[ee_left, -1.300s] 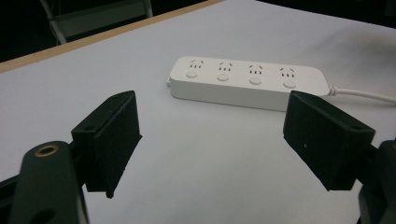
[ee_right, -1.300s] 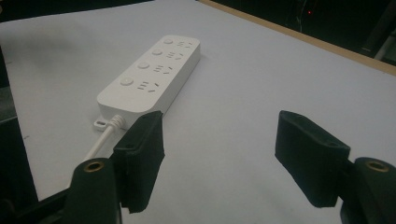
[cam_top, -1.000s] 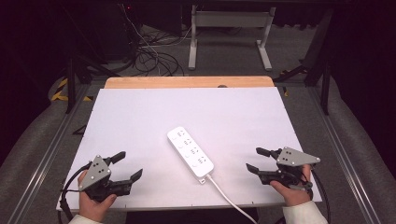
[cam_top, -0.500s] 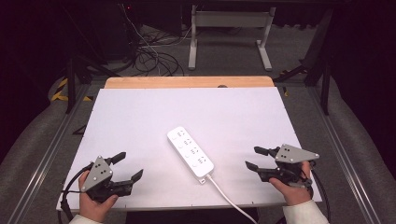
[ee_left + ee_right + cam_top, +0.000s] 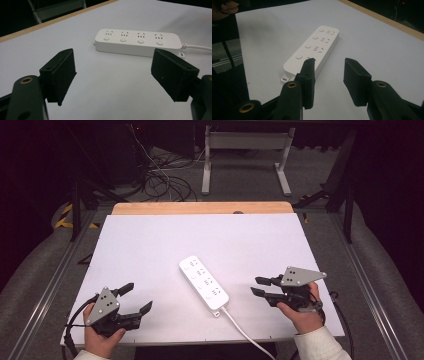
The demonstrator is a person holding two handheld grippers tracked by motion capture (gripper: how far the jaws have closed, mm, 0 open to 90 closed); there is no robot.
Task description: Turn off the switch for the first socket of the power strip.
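The left gripper [image 5: 134, 298] sat at the near left corner of the white board [image 5: 150, 250], well to the left of the power strip [image 5: 204, 282], its jaws spread wide with nothing between them. In the left gripper view the power strip [image 5: 138, 42] lay flat beyond the jaws, four sockets and four round buttons facing up. The strip rested near the board's middle, set diagonally, its white cable [image 5: 245, 332] running off the near edge. To the right of the strip, close but apart from it, the right gripper [image 5: 259, 286] pointed toward it; its jaws had just been closing, stood partly apart, and held nothing.
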